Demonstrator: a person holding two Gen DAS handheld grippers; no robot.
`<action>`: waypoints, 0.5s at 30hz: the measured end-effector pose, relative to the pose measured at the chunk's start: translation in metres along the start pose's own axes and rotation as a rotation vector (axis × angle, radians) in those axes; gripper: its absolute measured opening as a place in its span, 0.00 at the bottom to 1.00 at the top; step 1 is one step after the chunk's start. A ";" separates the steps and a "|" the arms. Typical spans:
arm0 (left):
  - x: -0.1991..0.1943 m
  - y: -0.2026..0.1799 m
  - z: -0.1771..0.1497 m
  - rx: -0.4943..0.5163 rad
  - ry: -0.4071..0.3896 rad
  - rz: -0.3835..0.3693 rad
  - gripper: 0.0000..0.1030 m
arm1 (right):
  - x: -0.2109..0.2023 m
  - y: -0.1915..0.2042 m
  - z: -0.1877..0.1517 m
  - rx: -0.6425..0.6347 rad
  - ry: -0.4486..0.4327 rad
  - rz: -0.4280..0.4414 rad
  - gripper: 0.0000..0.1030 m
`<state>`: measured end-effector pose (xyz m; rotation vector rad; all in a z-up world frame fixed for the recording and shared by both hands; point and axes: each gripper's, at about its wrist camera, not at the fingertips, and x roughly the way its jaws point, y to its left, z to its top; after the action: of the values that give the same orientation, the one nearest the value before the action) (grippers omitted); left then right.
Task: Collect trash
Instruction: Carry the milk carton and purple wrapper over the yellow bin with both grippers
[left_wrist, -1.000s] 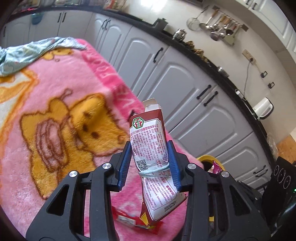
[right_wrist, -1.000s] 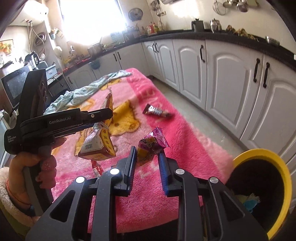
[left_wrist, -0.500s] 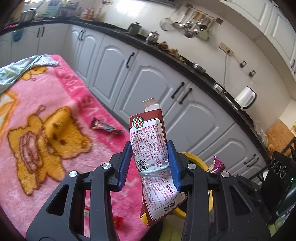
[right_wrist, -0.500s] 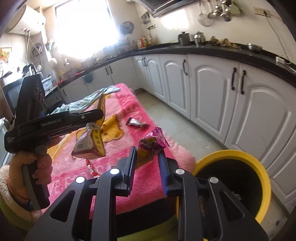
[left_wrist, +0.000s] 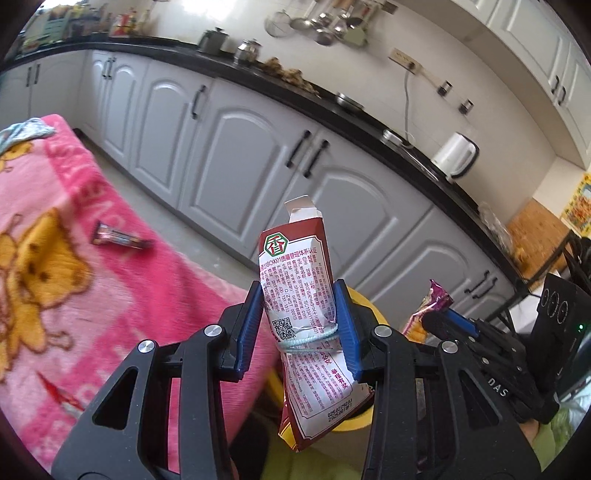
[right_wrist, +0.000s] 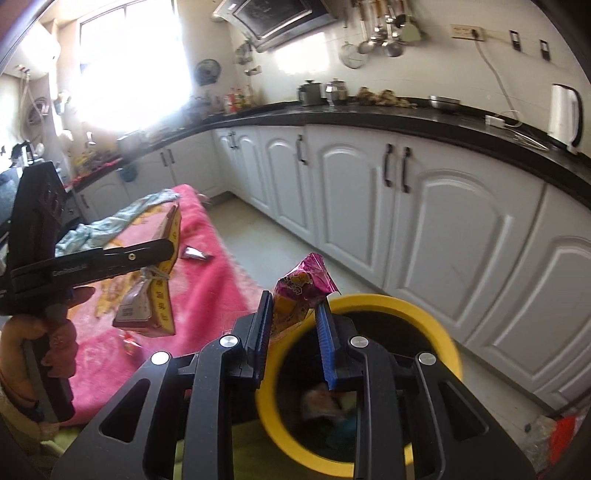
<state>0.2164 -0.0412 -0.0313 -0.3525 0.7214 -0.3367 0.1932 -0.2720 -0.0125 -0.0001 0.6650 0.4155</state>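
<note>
Left gripper (left_wrist: 299, 325): jaws clamped on a red-and-white food pouch (left_wrist: 306, 317) tied with a rubber band; the pouch stood upright between the blue pads and hung below them, over the bin's near rim.
Right gripper (right_wrist: 295, 328): jaws narrow, pinching a magenta snack wrapper (right_wrist: 301, 291) by its lower part, above the bin mouth.
Bin (right_wrist: 436, 328): yellow-rimmed, dark inside, some trash already at the bottom; it stood on the floor beside the pink blanket (right_wrist: 207, 280).
Remaining trash: one dark candy wrapper (left_wrist: 120, 236) lay on the blanket, well apart from both grippers.
Risk, pouch: released this close to the rim, it would likely catch the yellow edge and tip outward.
Risk, wrapper: light and crinkled, it might cling to a pad or drift past the rim.
Risk, crowding: both grippers converged on one opening, so contact between them could jar a grip.
</note>
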 end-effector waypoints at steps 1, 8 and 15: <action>0.004 -0.004 -0.001 0.006 0.007 -0.005 0.30 | -0.001 -0.005 -0.003 0.008 0.001 -0.009 0.22; 0.037 -0.036 -0.013 0.062 0.061 -0.037 0.30 | -0.010 -0.043 -0.018 0.080 -0.007 -0.060 0.22; 0.064 -0.056 -0.022 0.104 0.102 -0.045 0.30 | -0.013 -0.066 -0.027 0.124 -0.011 -0.097 0.22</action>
<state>0.2364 -0.1216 -0.0604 -0.2546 0.7938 -0.4358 0.1927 -0.3408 -0.0346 0.0872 0.6765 0.2807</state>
